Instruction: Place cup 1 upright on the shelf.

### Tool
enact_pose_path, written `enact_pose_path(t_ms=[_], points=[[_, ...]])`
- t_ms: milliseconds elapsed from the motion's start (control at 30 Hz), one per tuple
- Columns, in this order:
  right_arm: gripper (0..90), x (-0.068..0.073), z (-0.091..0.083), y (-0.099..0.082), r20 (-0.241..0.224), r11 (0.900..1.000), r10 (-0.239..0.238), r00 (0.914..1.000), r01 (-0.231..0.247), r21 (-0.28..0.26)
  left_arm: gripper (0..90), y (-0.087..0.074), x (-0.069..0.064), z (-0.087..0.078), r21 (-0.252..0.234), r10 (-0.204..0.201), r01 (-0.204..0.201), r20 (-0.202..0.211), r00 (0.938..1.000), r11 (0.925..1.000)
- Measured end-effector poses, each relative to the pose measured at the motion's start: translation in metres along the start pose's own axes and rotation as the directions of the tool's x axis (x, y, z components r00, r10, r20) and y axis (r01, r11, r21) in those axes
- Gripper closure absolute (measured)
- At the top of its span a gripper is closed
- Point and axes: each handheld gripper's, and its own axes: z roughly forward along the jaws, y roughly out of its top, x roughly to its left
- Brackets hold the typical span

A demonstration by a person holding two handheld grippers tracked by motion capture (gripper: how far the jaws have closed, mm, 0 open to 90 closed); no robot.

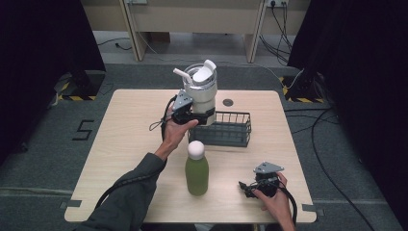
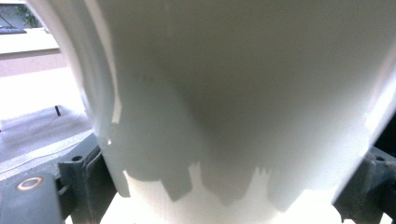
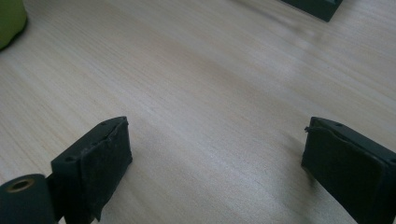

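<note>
High view has the left gripper [image 1: 198,117] clamped on the lower body of a white tumbler [image 1: 201,91], holding it upright and off the table at the left end of the dark wire basket [image 1: 226,129], with its straw and flipped-up lid on top. Nearer the person than the basket, a green bottle [image 1: 197,169] with a white cap stands on the table [image 1: 130,120]. Right of that bottle the right gripper [image 1: 244,187] rests low, its jaws spread over bare wood.
</note>
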Motion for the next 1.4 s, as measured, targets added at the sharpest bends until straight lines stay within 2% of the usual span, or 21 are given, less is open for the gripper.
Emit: enact_pose_path(t_ms=[333,667,833,867,900,933,1000,1033,1100,1133,1200,1233,1267,1400], points=[[8.2,0.000,0.000,0.000,0.000,1.0000,0.000,1.0000,0.000,0.000,10.7,-0.008,0.001,0.004,0.018,0.009,-0.009,-0.010,0.9999,0.9998],[8.2,0.000,0.000,0.000,0.000,1.0000,-0.001,1.0000,0.001,0.000,10.7,-0.014,0.006,0.005,0.026,0.000,0.001,-0.024,0.9997,0.9997],[8.2,0.000,0.000,0.000,-0.001,1.0000,-0.001,1.0000,0.001,0.000,10.7,-0.018,0.007,0.006,0.040,0.010,-0.009,-0.032,0.9994,0.9992],[8.2,0.000,0.000,0.000,-0.001,1.0000,0.001,1.0000,-0.001,0.001,10.7,-0.019,0.008,0.007,0.040,0.003,-0.002,-0.029,0.9996,0.9992],[8.2,0.000,0.000,0.000,-0.002,1.0000,0.002,1.0000,-0.002,0.001,10.7,-0.022,0.006,0.009,0.019,-0.030,0.031,-0.028,0.9992,0.9994],[8.2,0.000,0.000,0.000,-0.002,1.0000,0.002,1.0000,-0.002,0.002,10.7,-0.022,0.008,0.008,0.043,-0.001,0.002,-0.030,0.9996,0.9991],[8.2,0.000,0.000,0.000,-0.002,1.0000,-0.001,1.0000,0.001,0.001,10.7,-0.024,0.008,0.008,0.046,-0.002,0.004,-0.030,0.9996,0.9989],[8.2,0.000,0.000,0.000,-0.002,1.0000,0.002,1.0000,-0.002,0.002,10.7,-0.026,0.006,0.010,0.026,-0.026,0.027,-0.030,0.9992,0.9993],[8.2,0.000,0.000,0.000,-0.002,1.0000,0.002,1.0000,-0.002,0.002,10.7,-0.026,0.006,0.011,0.025,-0.029,0.030,-0.030,0.9991,0.9992],[8.2,0.000,0.000,0.000,-0.002,1.0000,0.001,1.0000,-0.001,0.001,10.7,-0.028,0.008,0.009,0.051,0.002,0.000,-0.033,0.9995,0.9987],[8.2,0.000,0.000,0.000,-0.002,1.0000,0.001,1.0000,-0.001,0.001,10.7,-0.029,0.008,0.010,0.052,0.002,0.000,-0.034,0.9994,0.9986],[8.2,0.000,0.000,0.000,-0.002,1.0000,0.001,1.0000,-0.001,0.001,10.7,-0.031,0.006,0.011,0.056,-0.027,0.028,-0.013,0.9995,0.9980],[8.2,0.000,0.000,0.000,-0.002,1.0000,0.001,1.0000,-0.001,0.002,10.7,-0.032,0.008,0.011,0.052,-0.002,0.003,-0.034,0.9994,0.9986],[8.2,0.000,0.000,0.000,-0.002,1.0000,0.001,1.0000,-0.001,0.001,10.7,-0.035,0.008,0.012,0.052,-0.012,0.014,-0.029,0.9995,0.9985]])
